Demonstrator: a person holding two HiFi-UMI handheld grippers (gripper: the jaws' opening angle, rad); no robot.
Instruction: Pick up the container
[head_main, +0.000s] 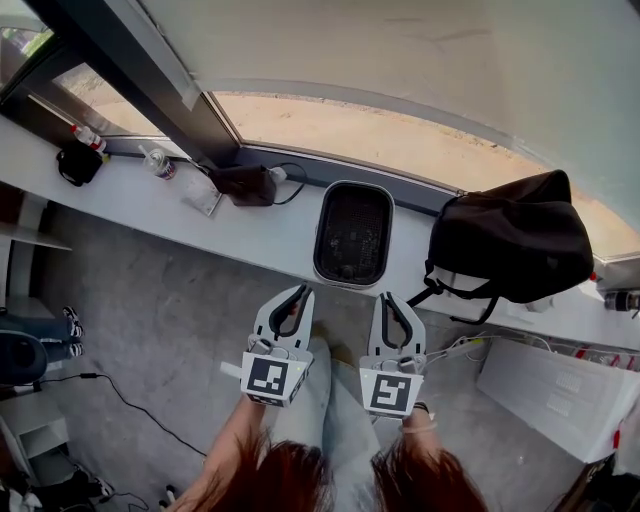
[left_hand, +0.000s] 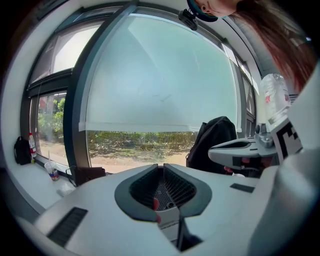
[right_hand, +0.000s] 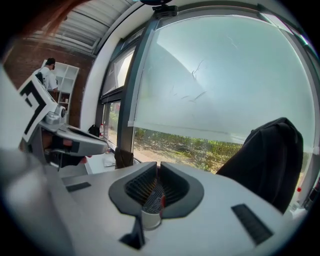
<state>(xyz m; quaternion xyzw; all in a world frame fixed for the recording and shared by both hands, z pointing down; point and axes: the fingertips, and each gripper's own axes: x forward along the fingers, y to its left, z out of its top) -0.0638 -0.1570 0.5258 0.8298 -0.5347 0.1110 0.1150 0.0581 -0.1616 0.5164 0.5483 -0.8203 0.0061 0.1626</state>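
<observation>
Two white hand-held grippers (head_main: 302, 291) (head_main: 385, 297) carry black-marked cubes (head_main: 268, 376).

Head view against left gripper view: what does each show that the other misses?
Only the head view: the black container on the white sill, just ahead of the left gripper and right gripper. Only the left gripper view: shrubs outside, under the blind. Both: the black backpack and both grippers, fingers together, empty.
</observation>
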